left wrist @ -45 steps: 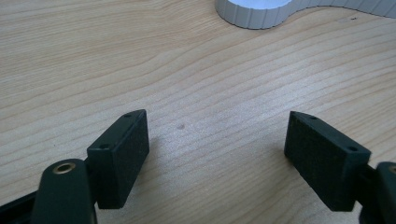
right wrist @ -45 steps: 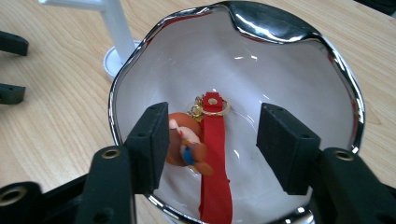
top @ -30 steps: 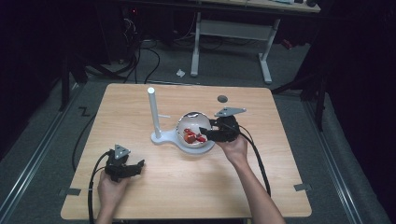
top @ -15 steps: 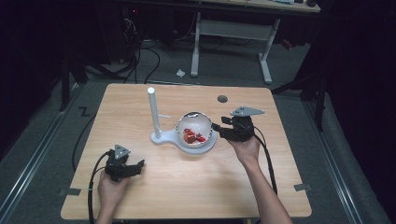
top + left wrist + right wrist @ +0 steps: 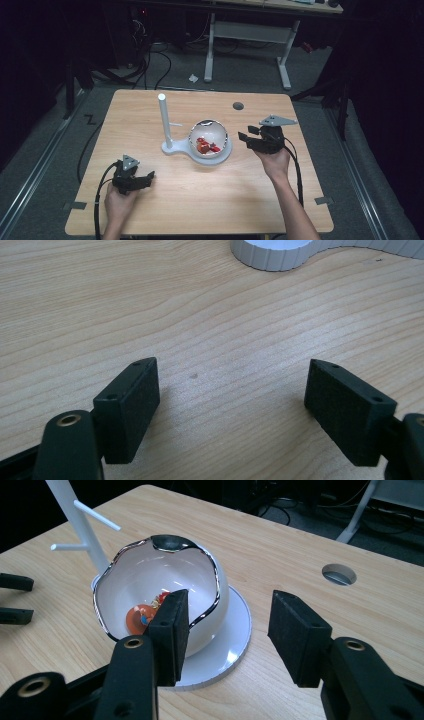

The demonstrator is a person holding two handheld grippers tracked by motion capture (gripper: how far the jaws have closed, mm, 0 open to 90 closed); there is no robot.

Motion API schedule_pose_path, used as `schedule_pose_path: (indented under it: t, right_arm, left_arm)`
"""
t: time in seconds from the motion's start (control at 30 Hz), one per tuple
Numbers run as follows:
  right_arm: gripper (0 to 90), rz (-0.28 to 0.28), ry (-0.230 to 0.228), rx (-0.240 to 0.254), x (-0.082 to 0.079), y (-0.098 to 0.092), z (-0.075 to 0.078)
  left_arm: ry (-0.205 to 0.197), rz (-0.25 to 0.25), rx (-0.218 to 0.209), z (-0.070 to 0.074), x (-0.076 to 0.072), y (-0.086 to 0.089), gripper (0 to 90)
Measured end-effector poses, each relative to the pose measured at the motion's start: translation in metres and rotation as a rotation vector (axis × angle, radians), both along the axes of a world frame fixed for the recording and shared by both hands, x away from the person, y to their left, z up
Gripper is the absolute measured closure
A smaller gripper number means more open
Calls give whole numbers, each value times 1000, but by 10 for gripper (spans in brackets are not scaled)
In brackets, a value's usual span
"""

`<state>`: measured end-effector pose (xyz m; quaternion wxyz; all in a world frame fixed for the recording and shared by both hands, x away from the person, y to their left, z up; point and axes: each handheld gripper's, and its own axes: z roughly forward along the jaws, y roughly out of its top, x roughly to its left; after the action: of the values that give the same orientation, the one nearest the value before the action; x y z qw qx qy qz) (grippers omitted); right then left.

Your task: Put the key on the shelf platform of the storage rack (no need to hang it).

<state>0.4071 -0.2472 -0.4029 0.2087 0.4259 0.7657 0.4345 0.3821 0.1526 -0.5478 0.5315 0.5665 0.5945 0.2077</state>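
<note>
A white bowl [image 5: 209, 135] with a dark scalloped rim sits on the round plate of a white stand [image 5: 172, 148] at mid-table; a white post [image 5: 164, 117] rises at the stand's left. Small red and orange pieces [image 5: 205, 146] lie in the bowl [image 5: 150, 580]. My right gripper [image 5: 246, 134] hovers just right of the bowl, apart from it. Its jaws [image 5: 227, 605] have just been closing with nothing between them and still stand open. My left gripper [image 5: 148, 177] rests at the front left, open [image 5: 232, 375] over bare wood, with the stand's ribbed base [image 5: 280, 252] ahead of it.
A round hole [image 5: 238, 106] pierces the tabletop behind the right gripper. The left gripper's jaws [image 5: 15, 599] show at the far left of the right gripper view. Beyond the table's far edge stand a white desk frame [image 5: 285, 55] and floor cables.
The right gripper has drawn back to the right, away from the bowl, and its jaws look a little narrower. The bowl, the stand and the left gripper have stayed put.
</note>
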Motion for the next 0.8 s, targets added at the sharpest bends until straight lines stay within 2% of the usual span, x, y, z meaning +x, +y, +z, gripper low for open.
schedule_pose_path:
  t: [0.23,0.8]
  right_arm:
    - [508,-15,1,4,-5,-9,4]
    - [513,-46,-32,6,-23,-29,17]
  left_arm:
    - [0,0,1,0,0,0,224]
    - [0,0,1,0,0,0,224]
